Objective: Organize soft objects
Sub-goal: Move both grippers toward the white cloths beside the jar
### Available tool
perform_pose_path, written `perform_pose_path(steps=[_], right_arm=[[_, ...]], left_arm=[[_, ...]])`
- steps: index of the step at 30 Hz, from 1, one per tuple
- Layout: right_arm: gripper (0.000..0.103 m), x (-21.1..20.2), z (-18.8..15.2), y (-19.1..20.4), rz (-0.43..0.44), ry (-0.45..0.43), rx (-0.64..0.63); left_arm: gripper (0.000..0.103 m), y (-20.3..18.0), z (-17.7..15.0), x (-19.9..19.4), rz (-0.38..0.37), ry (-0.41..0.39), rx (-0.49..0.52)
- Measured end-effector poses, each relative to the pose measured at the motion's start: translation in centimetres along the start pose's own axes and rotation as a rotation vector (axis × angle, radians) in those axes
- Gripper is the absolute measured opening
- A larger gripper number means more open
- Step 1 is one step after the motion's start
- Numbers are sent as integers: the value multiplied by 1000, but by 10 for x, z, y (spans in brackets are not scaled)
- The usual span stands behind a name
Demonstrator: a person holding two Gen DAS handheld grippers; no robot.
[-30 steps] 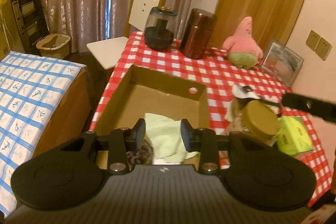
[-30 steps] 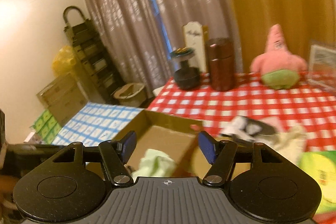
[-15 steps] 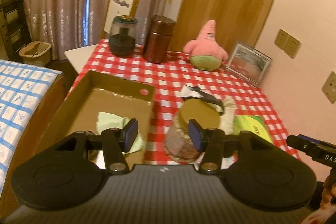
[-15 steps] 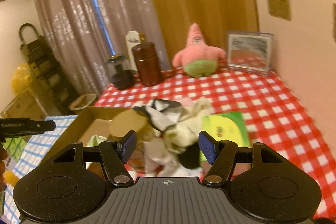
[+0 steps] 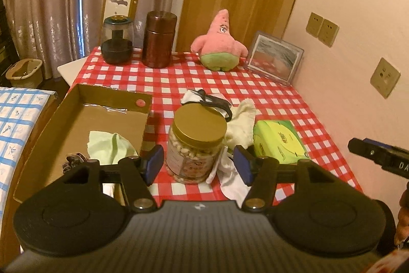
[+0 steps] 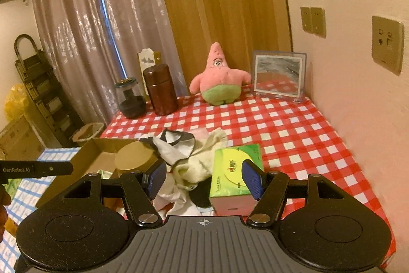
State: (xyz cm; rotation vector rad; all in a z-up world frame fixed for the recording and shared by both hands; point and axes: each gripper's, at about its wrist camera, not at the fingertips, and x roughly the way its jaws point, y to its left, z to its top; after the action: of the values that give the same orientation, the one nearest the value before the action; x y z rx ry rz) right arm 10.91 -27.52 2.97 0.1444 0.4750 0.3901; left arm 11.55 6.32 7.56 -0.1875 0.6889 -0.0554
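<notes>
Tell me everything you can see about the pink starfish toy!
The pink starfish toy is a plush with a pointed head, two stubby arms spread out, round eyes and green shorts. It looks soft and fuzzy. It sits upright on the red checked tablecloth at the far end of the table, facing the cameras, in front of the orange curtain. A brown canister stands apart on one side, a clear picture frame close on the other. Nothing holds it.
</notes>
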Motion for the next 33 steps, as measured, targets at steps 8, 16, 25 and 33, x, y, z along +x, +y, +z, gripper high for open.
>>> perform_pose_path(steps=[8, 16, 25, 33], right_arm=[[65, 5, -10, -3, -9, 30, -1], [65, 24, -24, -1, -7, 83, -31], [65, 56, -52, 5, 20, 179, -60], [65, 77, -56, 10, 31, 213, -68]], left_arm=[[60, -3, -4, 4, -7, 21, 6], [60, -1, -8, 10, -11, 37, -7], [61, -3, -17, 26, -25, 76, -9], [61, 4, -20, 44, -25, 107, -10]])
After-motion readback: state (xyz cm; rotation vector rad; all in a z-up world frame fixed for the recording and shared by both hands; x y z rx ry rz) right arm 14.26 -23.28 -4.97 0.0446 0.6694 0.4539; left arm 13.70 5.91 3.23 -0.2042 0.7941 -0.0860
